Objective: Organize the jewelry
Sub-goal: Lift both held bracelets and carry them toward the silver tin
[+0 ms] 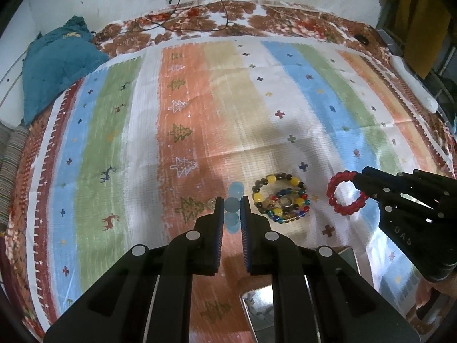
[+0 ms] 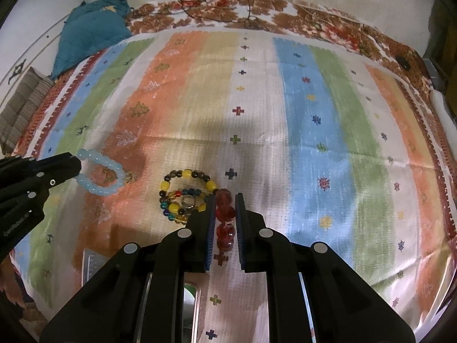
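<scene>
While bracelets [image 1: 280,197] lie heaped, tray [image 1: 258,305] unclear

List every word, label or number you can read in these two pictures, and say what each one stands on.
"DAS" (first letter unsure): raised letters on the body of the right claw, which grips the red bracelet.
White print on the body of the left claw, which grips the pale blue bracelet: too small and blurred to read.
Striped cloth: only trees, deer and crosses, no writing.

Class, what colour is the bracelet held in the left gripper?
Pale blue bracelet, clearest in the right wrist view.
</scene>
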